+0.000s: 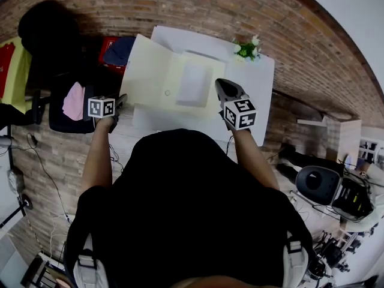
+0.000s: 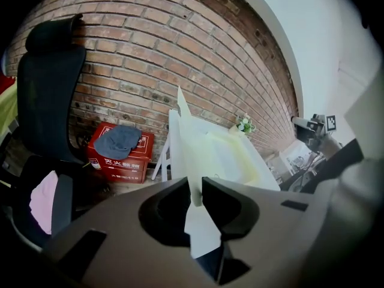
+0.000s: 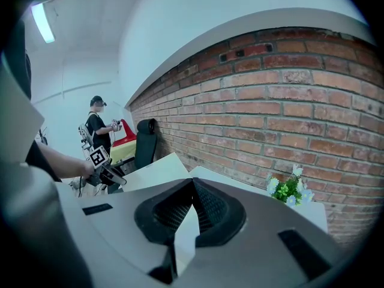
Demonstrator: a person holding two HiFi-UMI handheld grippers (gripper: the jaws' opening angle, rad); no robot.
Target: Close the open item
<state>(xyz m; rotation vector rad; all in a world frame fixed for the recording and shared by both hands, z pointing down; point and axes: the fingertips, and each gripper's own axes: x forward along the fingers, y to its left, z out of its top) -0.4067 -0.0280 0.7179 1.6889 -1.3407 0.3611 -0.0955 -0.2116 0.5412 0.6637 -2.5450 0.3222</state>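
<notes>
**Left flap gripped, ready to be folded over**

The folder lay spread open on the white tabletop, its left flap reaching past the tabletop's left edge. The left tongs were seen at that flap's outer edge. In the left gripper view the left tongs were clenched on the thin sheet, which rose edge-on between the jaws and appeared to fill the narrow gap. The right tongs hung over the folder's right part. In the right gripper view the right tongs were shut tip to tip, with nothing caught between them.

The step in hand was judged to be the swinging of the left flap over the middle panel. For this to be done well, the bite on the edge would need to be kept shallow and firm, since so thin a sheet could slip or crease if it were twisted. The flap would best be carried in an arc about its own fold line, lifted first and then laid across, not dragged flat. The body of the folder could be pinned down lightly by the shut right tongs so that it would not slide along the tabletop. The flower pot at the far corner stood near the folder's far right corner and should be left undisturbed.
</notes>
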